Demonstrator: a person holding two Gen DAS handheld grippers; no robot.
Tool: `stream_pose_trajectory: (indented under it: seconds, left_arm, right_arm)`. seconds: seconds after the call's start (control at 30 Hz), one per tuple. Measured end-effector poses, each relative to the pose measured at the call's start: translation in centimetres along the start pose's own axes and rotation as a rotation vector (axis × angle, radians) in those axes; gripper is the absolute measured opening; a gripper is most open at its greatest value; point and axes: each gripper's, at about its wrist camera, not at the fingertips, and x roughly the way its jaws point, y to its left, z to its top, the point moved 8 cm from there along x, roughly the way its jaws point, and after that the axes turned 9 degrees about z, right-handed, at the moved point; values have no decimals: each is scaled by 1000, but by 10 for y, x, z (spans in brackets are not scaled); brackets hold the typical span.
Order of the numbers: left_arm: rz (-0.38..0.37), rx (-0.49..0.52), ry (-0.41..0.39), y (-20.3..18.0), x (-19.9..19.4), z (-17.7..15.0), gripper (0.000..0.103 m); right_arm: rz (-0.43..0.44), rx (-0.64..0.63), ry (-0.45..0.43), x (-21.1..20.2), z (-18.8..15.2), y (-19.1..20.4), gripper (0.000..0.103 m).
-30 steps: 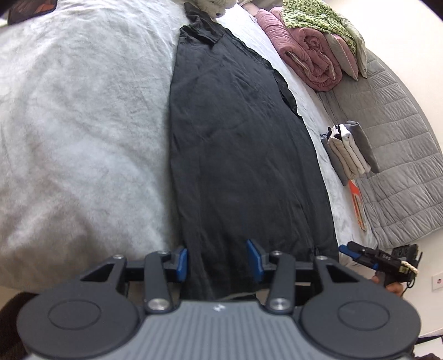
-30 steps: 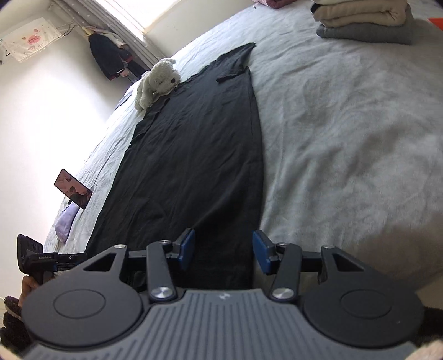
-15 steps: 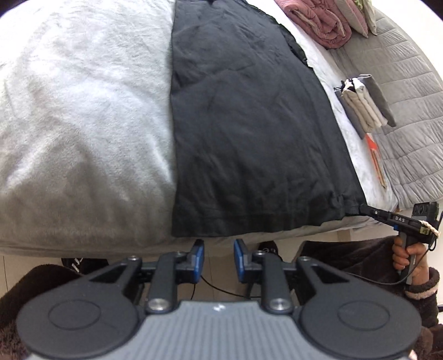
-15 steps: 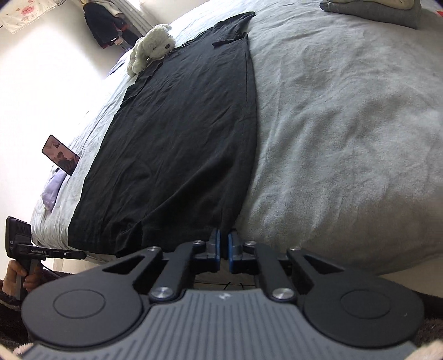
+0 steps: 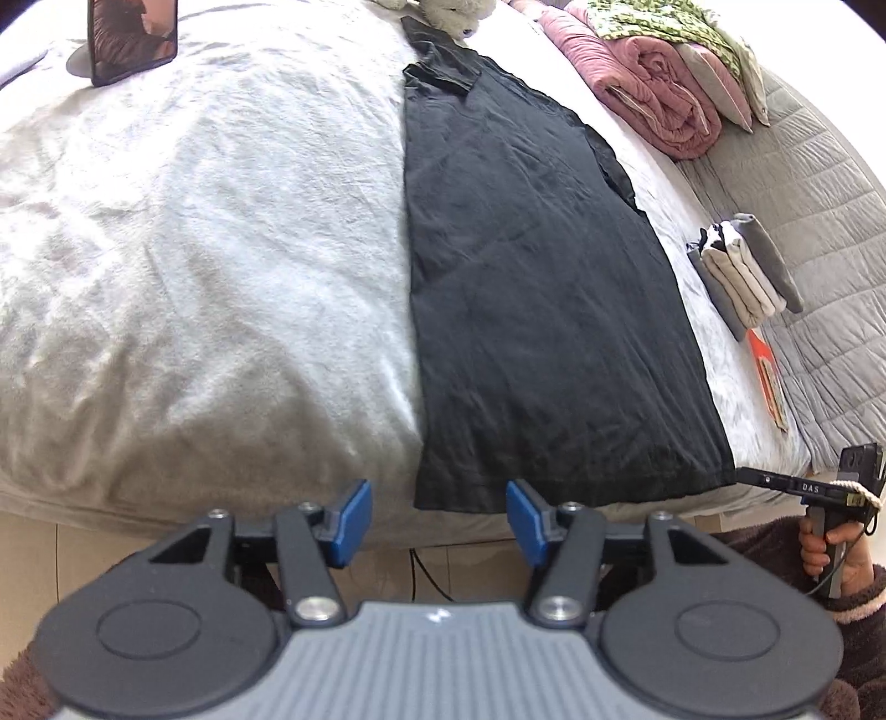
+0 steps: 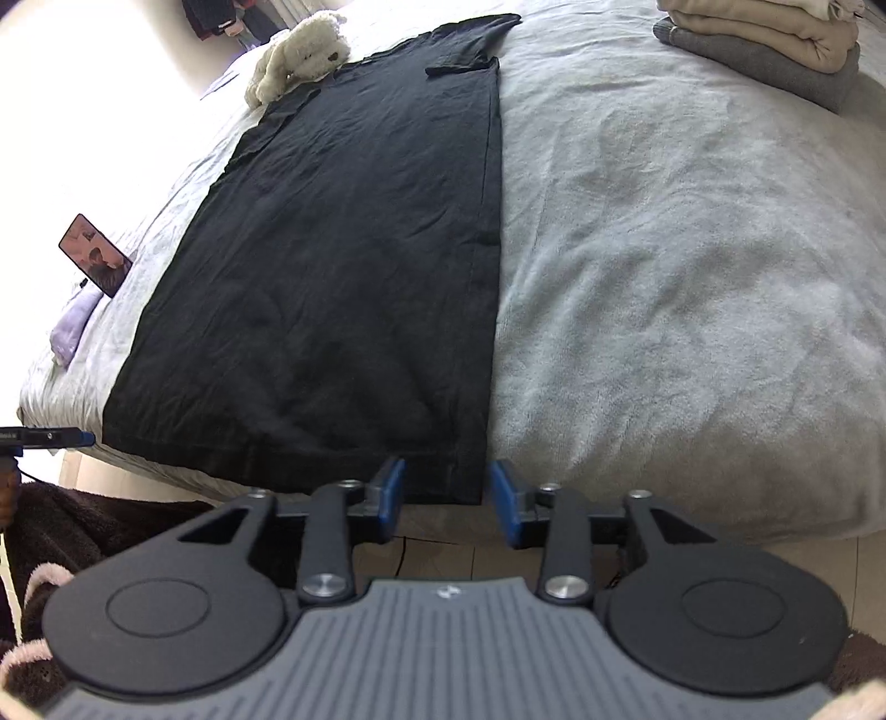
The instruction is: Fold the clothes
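Observation:
A long black garment point(image 5: 531, 288) point(image 6: 343, 266) lies flat on the grey bed point(image 5: 194, 249) point(image 6: 664, 277), its hem at the near edge. My left gripper point(image 5: 437, 520) is open, and the hem's left corner shows between its blue pads point(image 5: 350, 520). My right gripper point(image 6: 448, 498) is open too, with the hem's right corner between its blue pads point(image 6: 506, 501). From the left wrist view, the right gripper point(image 5: 775, 479) points at the hem's right corner, held by a hand point(image 5: 830, 554). The left gripper's tip point(image 6: 52, 437) shows at the hem's left corner in the right wrist view.
A phone on a stand point(image 5: 133, 39) point(image 6: 94, 255) and a white plush toy point(image 6: 299, 55) sit on the bed. A folded clothes stack point(image 5: 742, 271) point(image 6: 764, 39), a rolled pink blanket point(image 5: 653, 94), an orange item point(image 5: 767, 376) and a lilac cloth point(image 6: 72, 332) lie around.
Half a second ago both grippers were closed or nearly closed just off the hem; now both stand open at its corners. Both cameras have risen and see more of the bed.

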Motion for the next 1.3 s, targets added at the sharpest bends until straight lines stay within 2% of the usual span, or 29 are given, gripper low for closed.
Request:
stream_pose_trajectory:
  seconds: [0.2, 0.27, 0.3, 0.33, 0.37, 0.4, 0.5, 0.6, 0.8, 0.97, 1.17, 1.3]
  left_arm:
    - [-25, 10, 57, -8, 26, 4, 53]
    - [-7, 34, 56, -12, 30, 3, 53]
    - [-1, 49, 53, -14, 29, 3, 50]
    - [3, 58, 53, -14, 28, 2, 39]
    - [-2, 57, 61, -14, 29, 1, 29]
    - [-14, 50, 76, -14, 30, -1, 11]
    - [-34, 59, 73, -16, 29, -2, 8]
    - [-100, 45, 45, -19, 20, 0, 8]
    - [-250, -60, -29, -18, -2, 15, 8]
    - [-338, -131, -71, -24, -10, 37, 8]
    - [-340, -183, -96, -30, -7, 74, 8]
    - [-303, -238, -101, -26, 8, 102, 8]
  right_arm:
    - [-6, 44, 11, 11, 5, -4, 47]
    - [-21, 35, 23, 16, 5, -3, 47]
    - [-24, 25, 29, 17, 5, -2, 42]
    - [-26, 14, 35, 17, 4, -1, 37]
    - [-28, 4, 41, 17, 3, 0, 22]
    - [-31, -6, 47, 18, 3, 1, 15]
    - [-20, -17, 48, 17, 2, 4, 9]
    - [26, 6, 21, 11, 5, 6, 8]
    - [121, 47, -69, -15, 26, 16, 8]
    - [169, 42, -137, -26, 55, 28, 6]
    - [177, 47, -177, -18, 88, 28, 6]
    - [145, 108, -199, -5, 111, 9, 6]
